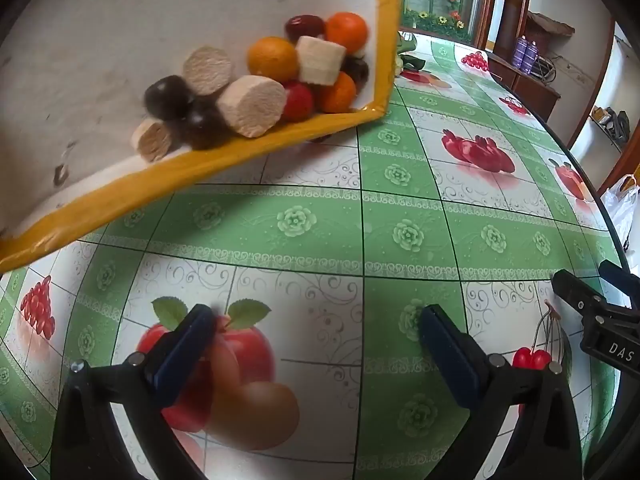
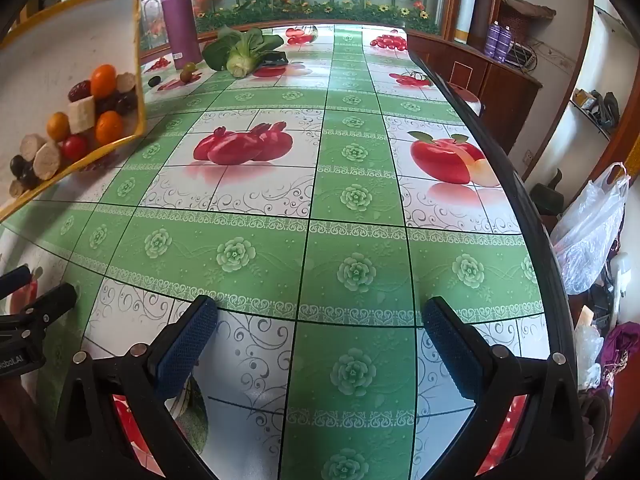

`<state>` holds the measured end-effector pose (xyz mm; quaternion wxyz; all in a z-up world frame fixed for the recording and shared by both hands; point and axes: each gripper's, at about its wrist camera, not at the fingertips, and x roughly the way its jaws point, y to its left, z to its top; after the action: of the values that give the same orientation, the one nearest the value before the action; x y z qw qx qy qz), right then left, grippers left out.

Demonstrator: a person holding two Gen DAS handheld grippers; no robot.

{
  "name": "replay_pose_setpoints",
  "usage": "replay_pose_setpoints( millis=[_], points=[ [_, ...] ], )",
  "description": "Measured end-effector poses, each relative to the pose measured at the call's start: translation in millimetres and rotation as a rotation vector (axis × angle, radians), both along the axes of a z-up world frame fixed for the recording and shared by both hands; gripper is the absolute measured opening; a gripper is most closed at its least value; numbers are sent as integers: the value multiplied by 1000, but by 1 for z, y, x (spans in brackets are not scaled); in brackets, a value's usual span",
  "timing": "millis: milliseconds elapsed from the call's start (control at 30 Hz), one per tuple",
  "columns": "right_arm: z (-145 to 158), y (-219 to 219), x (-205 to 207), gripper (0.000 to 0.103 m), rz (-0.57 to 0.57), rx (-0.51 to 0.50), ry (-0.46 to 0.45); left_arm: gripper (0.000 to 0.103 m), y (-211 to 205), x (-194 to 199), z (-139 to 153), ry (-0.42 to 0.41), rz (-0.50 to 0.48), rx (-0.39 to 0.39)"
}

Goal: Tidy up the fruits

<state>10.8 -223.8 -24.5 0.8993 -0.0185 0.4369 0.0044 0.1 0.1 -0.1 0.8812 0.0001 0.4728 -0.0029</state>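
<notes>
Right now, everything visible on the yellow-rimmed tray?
The tray is a white, scuffed board with a glossy yellow taped rim. It appears tilted, its corner low over the tablecloth. Small oranges, banana slices, dark fruits and a red one are piled in that corner. What holds it is not visible.

My left tool has two black arms of moulded plastic, each with a triangular cut-out near its base. Each arm ends in a dark blue pad of rectangular form. Two round silver fasteners sit on the upper edge of each arm, at the shoulder. My right tool is of the same build: black arms, triangular cut-outs, paired silver fasteners. Its blue pads show a fine dotted grip texture. Seen from the left wrist camera, the right tool's black body carries small silver screws and the white letters "DAS". A partial white marking appears on the left tool's body in the right wrist view.
</notes>
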Motion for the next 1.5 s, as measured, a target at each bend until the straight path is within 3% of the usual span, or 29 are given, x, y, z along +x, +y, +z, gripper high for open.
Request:
replay_pose_setpoints(
  millis=[1500],
  points=[
    [0, 0, -1, 103, 1, 1, -2, 103, 0, 0, -1, -1, 1, 0]
  ],
)
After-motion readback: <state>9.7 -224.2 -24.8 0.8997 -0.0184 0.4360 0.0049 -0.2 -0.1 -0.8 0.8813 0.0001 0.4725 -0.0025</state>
